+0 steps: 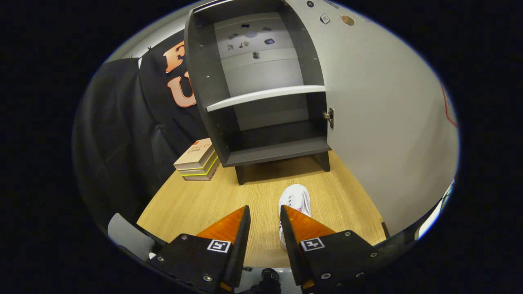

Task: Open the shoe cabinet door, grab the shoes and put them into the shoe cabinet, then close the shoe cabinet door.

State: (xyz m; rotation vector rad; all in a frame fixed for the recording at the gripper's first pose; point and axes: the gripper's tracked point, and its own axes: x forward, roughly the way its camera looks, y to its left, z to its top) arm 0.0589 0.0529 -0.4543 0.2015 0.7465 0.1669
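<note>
A dark grey shoe cabinet [206, 81] stands on the wooden table [192, 204] beyond the fingers, its inside bare. A light shelf [265, 96] splits it into an upper and a lower compartment. Its pale grey door [388, 122] is swung wide to the right, hanging on a metal hinge [329, 117]. One white shoe [295, 198] lies on the table in front of the cabinet, toe towards it, with its rear half hidden under the right finger. My gripper [265, 208] hovers above the table, open, with only bare wood in the gap between the fingers.
A short stack of books [197, 160] lies on the table to the left of the cabinet's foot. Black cloth hangs behind and to the left. The open door walls off the right side of the table.
</note>
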